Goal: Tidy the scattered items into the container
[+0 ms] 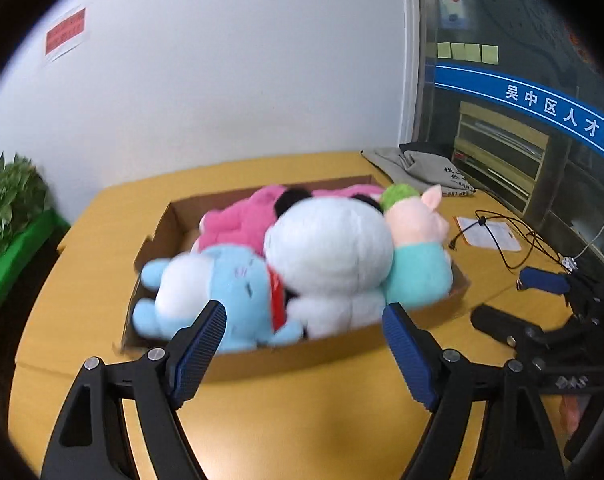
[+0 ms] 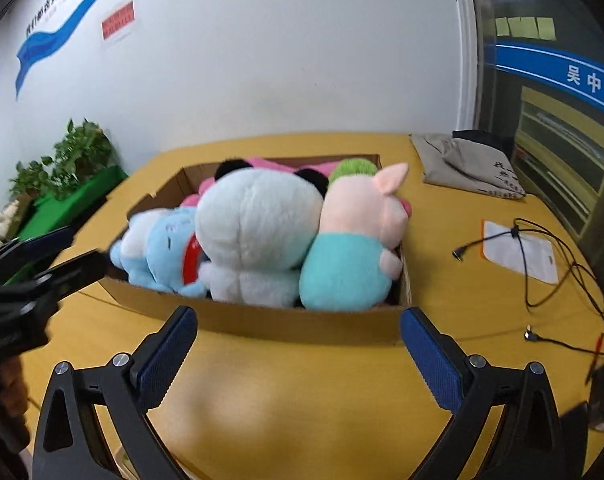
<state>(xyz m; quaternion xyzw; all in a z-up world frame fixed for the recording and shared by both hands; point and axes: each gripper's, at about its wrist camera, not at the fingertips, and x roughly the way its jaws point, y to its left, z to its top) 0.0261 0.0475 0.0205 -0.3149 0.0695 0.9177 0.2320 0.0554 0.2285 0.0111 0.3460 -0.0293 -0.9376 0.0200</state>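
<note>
Toys — blue plush [image 2: 161, 252], panda [image 2: 253, 232], pig [image 2: 362, 240] — fill the cardboard box [image 2: 293, 320] lying crosswise ahead of both empty grippers, left gripper [image 1: 304, 354] and right gripper [image 2: 297, 354], jaws apart.

The left gripper [image 1: 304, 336] hovers just short of the near wall of the cardboard box [image 1: 285, 360], tilted downward, its blue-padded jaws spread wide with nothing between them. The right gripper [image 2: 297, 344] hangs before the same wall toward the box's right end, also angled down, jaws fully apart and empty.
</note>
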